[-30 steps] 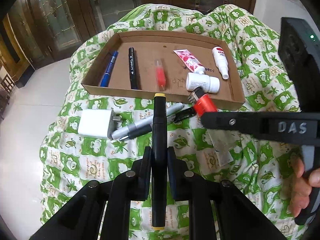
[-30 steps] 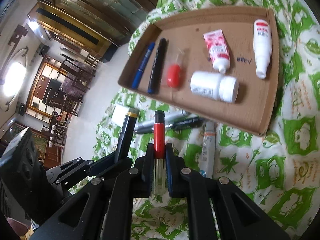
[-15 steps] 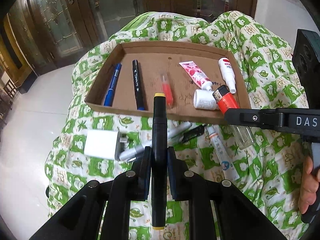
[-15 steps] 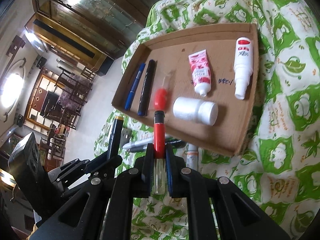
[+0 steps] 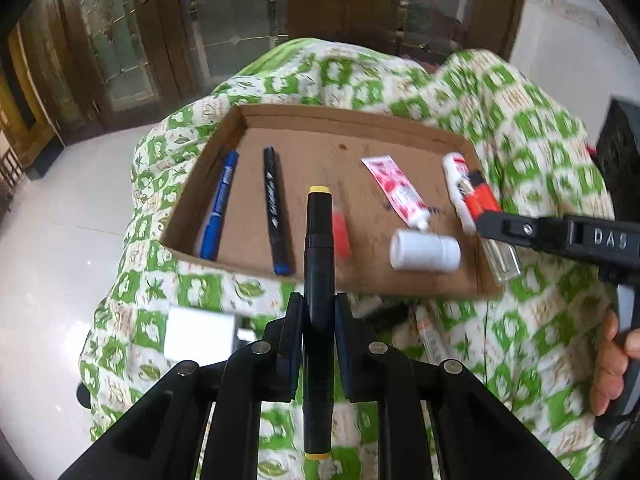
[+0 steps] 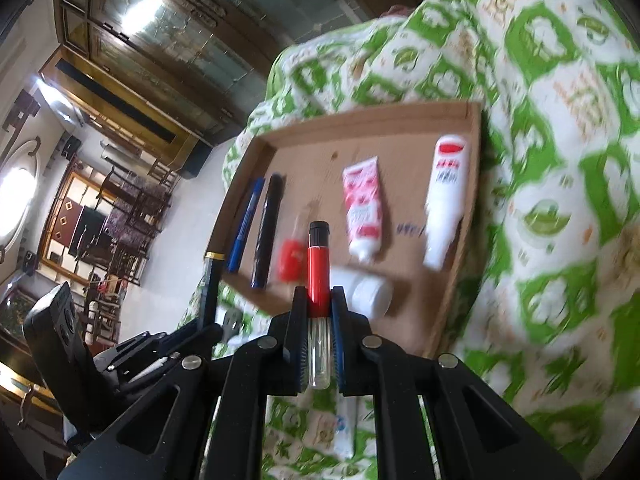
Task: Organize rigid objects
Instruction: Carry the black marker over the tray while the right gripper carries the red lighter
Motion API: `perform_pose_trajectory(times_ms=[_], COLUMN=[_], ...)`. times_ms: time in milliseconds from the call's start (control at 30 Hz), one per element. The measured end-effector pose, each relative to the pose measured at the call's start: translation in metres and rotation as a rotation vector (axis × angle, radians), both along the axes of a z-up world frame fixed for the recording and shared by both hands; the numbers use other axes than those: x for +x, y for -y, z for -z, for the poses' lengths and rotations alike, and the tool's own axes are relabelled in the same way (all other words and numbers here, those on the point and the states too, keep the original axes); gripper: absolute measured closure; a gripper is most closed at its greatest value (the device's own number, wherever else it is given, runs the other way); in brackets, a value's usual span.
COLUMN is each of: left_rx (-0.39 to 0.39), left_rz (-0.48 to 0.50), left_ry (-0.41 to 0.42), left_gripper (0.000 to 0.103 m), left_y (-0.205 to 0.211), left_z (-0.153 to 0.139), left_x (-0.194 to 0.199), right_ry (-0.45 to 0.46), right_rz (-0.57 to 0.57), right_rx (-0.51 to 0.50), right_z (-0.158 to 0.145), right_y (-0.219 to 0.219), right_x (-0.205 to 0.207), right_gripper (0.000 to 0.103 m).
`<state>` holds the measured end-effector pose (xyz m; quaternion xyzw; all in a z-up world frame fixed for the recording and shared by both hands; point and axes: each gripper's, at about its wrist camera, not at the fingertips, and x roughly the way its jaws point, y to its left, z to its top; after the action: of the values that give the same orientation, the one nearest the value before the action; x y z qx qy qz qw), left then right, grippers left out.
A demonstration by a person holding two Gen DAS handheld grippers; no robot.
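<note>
We hold a black marker with yellow end caps [image 5: 318, 280] in our left gripper [image 5: 318, 320], the jaws closed tight on its barrel, its far tip pointing to 12 o'clock over the near wall of the cardboard tray [image 5: 248, 258]. Our right gripper [image 6: 319, 312] has its jaws clamped on a red lighter with a clear body [image 6: 319, 276], black top pointing at 12 o'clock; in the left wrist view that lighter [image 5: 482, 204] hangs over the tray's right edge at about 2 o'clock. Inside the tray, from 10 o'clock across, lie a blue pen [image 5: 218, 208], a black pen with a blue tip [image 5: 275, 210], a small red item [image 5: 342, 232] partly hidden behind our marker, a pink-patterned tube [image 5: 396, 190], a white bottle lying on its side [image 5: 425, 250] and a white spray bottle with red print [image 6: 446, 196] near the right wall. The tray rests on a green-and-white cloth [image 5: 540, 152]. On the cloth in front of the tray, at 8 o'clock, sits a white charger block [image 5: 200, 338], with more pens partly hidden behind our left jaws; the picture is blurred there.
</note>
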<state>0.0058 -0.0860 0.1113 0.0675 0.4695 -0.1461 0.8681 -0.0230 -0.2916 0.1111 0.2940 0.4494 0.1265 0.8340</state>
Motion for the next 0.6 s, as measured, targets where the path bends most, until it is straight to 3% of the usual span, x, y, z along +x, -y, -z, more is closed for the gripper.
perform_pose_trajectory(times_ms=[233, 600], left_rx=[-0.078, -0.09], left_rz=[-0.065, -0.114], left_ry=[-0.03, -0.055], left_gripper=[0.088, 0.089], left_y=[-0.026, -0.041], left_z=[-0.006, 0.007], left_x=[0.046, 0.113], right_ry=[-0.016, -0.048], right_rz=[0.028, 0.049], right_rx=[0.016, 0.016], right_z=[0.006, 0.016], right_y=[0.013, 0.016], right_x=[0.014, 0.017], right_gripper=[0.092, 0.092])
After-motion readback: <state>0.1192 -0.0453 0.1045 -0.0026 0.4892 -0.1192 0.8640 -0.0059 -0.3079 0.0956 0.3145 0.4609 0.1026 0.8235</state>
